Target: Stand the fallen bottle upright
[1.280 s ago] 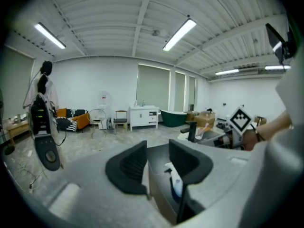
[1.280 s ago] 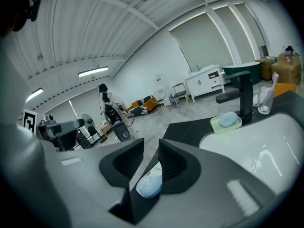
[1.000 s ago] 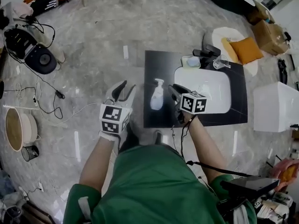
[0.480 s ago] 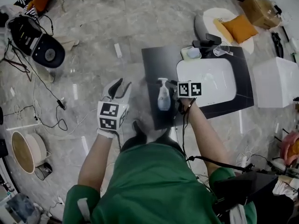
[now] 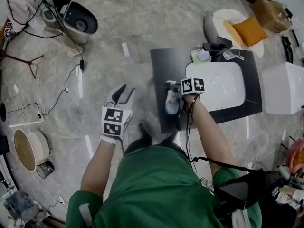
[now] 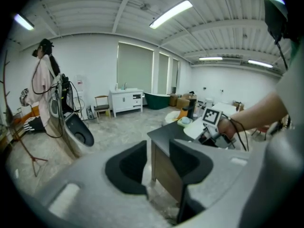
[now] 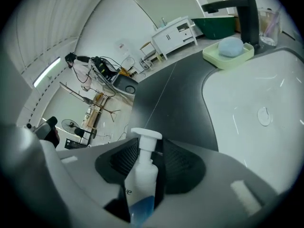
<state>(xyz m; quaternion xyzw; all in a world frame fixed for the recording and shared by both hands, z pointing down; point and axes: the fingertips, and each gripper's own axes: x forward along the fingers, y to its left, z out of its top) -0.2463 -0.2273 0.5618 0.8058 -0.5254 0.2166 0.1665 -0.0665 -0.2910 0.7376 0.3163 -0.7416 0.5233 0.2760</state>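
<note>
On the black counter point(image 5: 161, 65) beside the sink point(image 5: 218, 87) | right gripper point(image 7: 147, 148) jaws, just opening wider, straddle the fallen bottle point(image 7: 141, 175), not pressing | left gripper point(image 6: 156, 151) spread, empty | risk: pinching near the pump lets it slip.

White pump bottle point(image 5: 172, 102), blue liquid inside, lying flat on dark counter point(image 5: 161, 65).
</note>
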